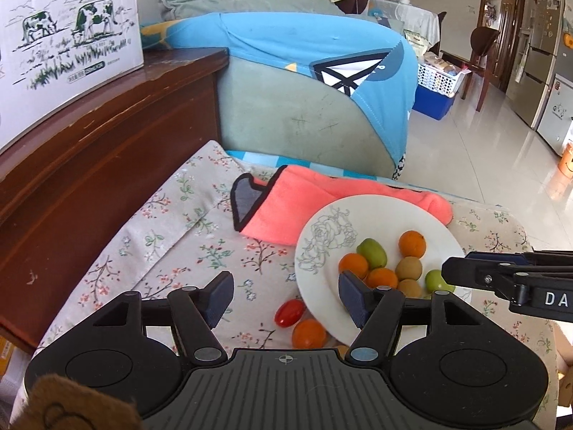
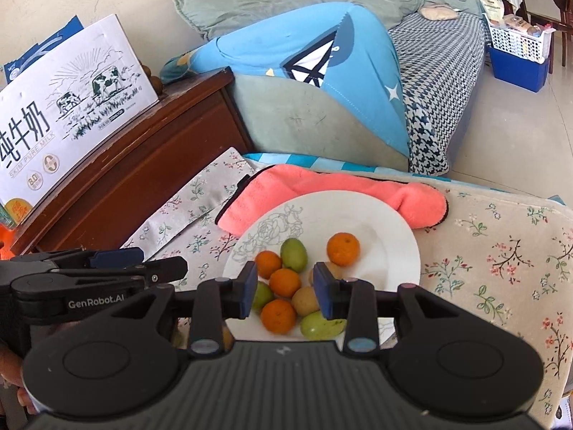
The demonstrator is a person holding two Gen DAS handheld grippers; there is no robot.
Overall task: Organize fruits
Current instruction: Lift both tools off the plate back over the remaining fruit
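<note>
A white plate (image 1: 379, 215) with a rose drawing sits on the floral cloth and holds several small fruits: oranges (image 1: 412, 243), green ones (image 1: 371, 251) and brownish ones (image 1: 409, 268). The plate shows in the right wrist view (image 2: 386, 222) too. A red cherry tomato (image 1: 289, 312) and a small orange (image 1: 308, 333) lie on the cloth left of the plate. My left gripper (image 1: 284, 297) is open and empty above them. My right gripper (image 2: 284, 288) is open and empty over the fruits (image 2: 284, 281) on the plate.
A folded pink towel (image 1: 286, 204) lies behind the plate. A brown wooden cabinet (image 1: 107, 150) with a milk carton box (image 1: 68, 43) stands on the left. A sofa with a blue cover (image 1: 304, 71) is behind. Tiled floor lies to the right.
</note>
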